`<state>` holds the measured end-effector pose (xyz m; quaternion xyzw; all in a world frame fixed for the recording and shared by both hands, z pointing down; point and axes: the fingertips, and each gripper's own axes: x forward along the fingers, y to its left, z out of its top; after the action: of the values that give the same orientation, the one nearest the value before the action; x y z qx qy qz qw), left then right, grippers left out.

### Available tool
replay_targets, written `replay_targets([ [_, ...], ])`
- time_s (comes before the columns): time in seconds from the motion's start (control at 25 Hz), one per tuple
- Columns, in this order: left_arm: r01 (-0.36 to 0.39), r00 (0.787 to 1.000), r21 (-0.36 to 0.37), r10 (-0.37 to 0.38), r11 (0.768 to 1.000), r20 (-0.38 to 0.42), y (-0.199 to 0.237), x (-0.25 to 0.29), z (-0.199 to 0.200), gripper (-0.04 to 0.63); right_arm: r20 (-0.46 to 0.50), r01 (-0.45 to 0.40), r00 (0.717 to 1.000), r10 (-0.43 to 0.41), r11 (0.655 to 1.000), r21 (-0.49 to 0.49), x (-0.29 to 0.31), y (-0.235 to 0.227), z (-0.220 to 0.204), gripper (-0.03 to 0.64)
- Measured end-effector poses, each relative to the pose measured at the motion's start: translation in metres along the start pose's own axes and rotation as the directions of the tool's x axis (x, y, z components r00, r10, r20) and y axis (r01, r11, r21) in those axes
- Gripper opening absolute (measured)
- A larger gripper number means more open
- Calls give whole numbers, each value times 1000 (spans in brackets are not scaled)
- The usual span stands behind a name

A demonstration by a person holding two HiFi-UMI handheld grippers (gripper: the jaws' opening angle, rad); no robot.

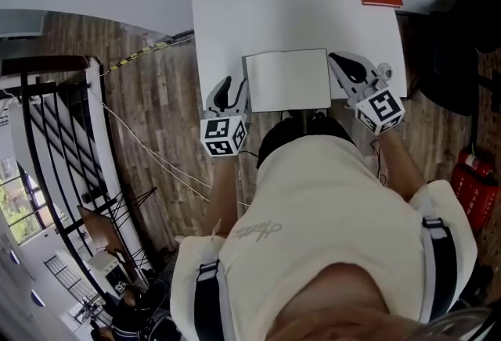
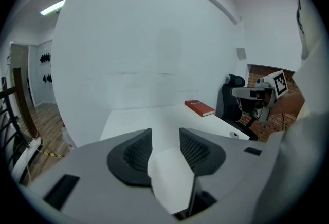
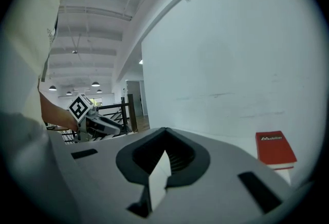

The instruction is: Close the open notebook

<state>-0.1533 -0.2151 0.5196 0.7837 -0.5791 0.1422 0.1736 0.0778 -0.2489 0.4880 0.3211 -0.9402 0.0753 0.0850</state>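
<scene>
At the near edge of the white tabletop [image 1: 274,3], the notebook [image 1: 287,80] lies open, pages up. My right tool [image 1: 338,62] is pinched shut on what appears to be its right-hand leaf. My left tool [image 1: 233,87] stands narrowly apart, the notebook's left edge in the gap. Step in hand: taking hold. Next, I judge, one leaf must swing over the spine.

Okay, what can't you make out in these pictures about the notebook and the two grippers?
Near edge of the notebook: hidden by the person's head in the head view.
Whether the left gripper pinches: its view shows jaws apart round a white page, contact unclear.
How much page the right gripper holds: only a sliver shows between its shut jaws.
</scene>
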Motion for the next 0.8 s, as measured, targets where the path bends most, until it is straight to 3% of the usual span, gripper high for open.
replay_targets([
  [0.2, -18, 1000, -78, 16, 997, -26, 20, -5, -27, 183, -18, -24, 1000, 23, 999, -33, 19, 16, 4, 8],
  [0.44, -7, 992, -179, -15, 984, -121, 26, -8, -88, 183, -31, -36, 999, 36, 999, 4, 32, 38, -6, 8],
  [0.8, -58, 958, -323, -38, 945, -283, 33, -12, -180, 183, -49, 9, 999, -6, 998, 66, 32, 33, -18, 8],
])
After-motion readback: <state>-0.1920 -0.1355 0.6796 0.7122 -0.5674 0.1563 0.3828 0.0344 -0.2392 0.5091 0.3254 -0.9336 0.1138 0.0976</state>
